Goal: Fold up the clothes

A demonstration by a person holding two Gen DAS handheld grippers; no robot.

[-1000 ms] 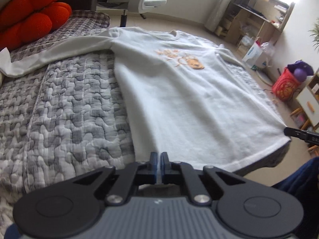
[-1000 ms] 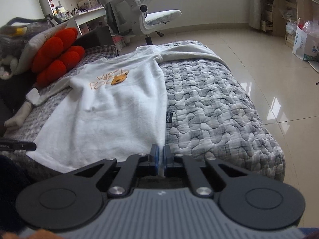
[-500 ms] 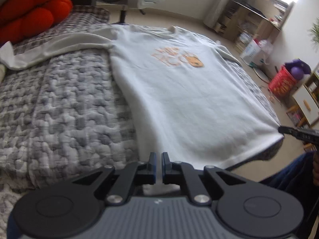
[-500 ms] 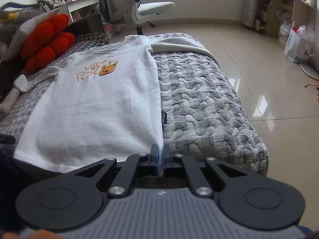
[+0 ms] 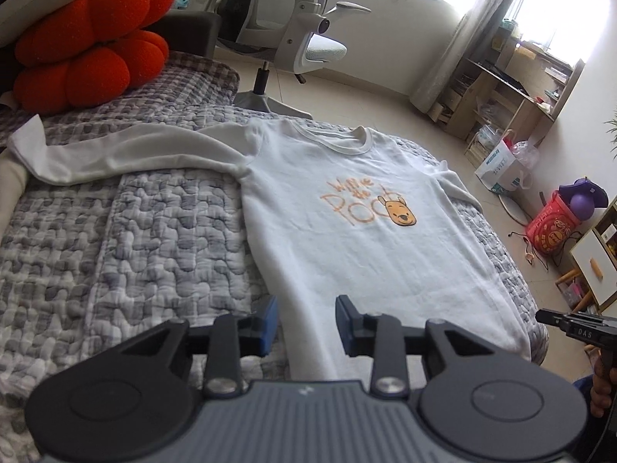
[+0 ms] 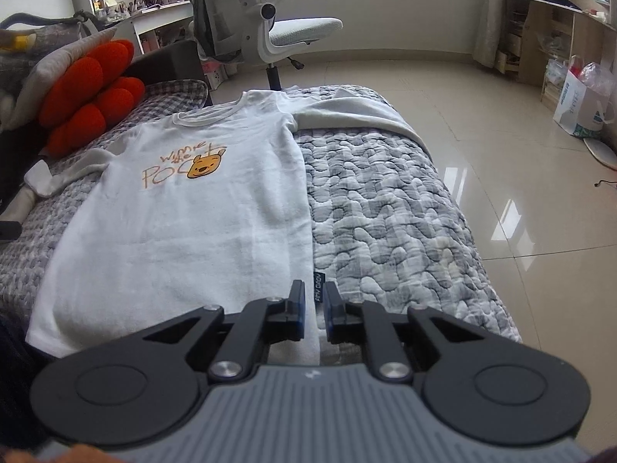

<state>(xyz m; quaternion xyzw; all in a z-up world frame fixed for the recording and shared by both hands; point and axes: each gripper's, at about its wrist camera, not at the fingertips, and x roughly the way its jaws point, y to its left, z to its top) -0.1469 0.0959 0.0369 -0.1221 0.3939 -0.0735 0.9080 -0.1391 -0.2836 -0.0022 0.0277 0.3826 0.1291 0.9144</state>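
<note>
A white long-sleeved shirt (image 5: 358, 239) lies flat, print up, on a grey quilted bed (image 5: 115, 254), stretching away ahead of both tongs, its hem corners nearest them. The left tongs (image 5: 304, 318) are opening with the shirt's side edge between the pads, unpinched; the right tongs (image 6: 314, 308) are opening narrowly over the opposite corner and its black label. Both corners look released, so the overhanging hem could slip and crease; an orange cushion (image 5: 92, 38) beyond the far sleeve crowds that side.

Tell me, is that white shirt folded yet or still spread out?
Spread out: the white shirt lies flat on the bed, both sleeves stretched sideways.
</note>
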